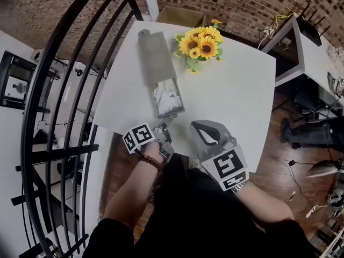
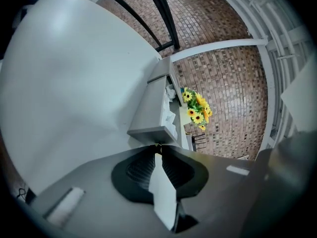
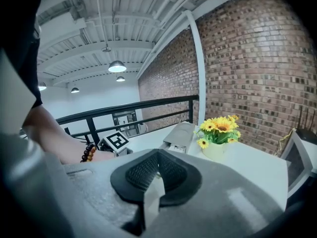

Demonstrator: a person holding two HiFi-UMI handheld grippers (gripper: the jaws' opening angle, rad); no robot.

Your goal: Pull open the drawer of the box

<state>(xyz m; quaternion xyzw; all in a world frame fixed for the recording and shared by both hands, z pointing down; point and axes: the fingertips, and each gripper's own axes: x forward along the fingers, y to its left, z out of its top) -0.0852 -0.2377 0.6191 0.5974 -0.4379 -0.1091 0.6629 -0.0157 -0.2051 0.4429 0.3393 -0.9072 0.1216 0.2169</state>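
L gripper (image 2: pixel 157 146): jaws nearly together, tips pinching front edge of drawer (image 1: pixel 171 112). Drawer pulled out of gray box (image 1: pixel 154 52), white stuff (image 1: pixel 164 94) inside. Box lies on white table (image 1: pixel 236 90), sunflowers (image 1: pixel 200 43) just beside. R gripper (image 3: pixel 158 156): jaws closed, empty, near table's front edge

We see a white table (image 1: pixel 236 85) with a plain, bare top and rounded corners. Along its left side lies a long grey box (image 1: pixel 154 55), set lengthwise from the far edge towards the near one. The box's drawer (image 1: pixel 173 109) stands pulled out at the near end, with crumpled white material (image 1: pixel 164 94) inside it. Just beside the box, towards the far edge, a bunch of sunflowers (image 1: pixel 200 43) stands upright in a small pale pot (image 3: pixel 214 150).
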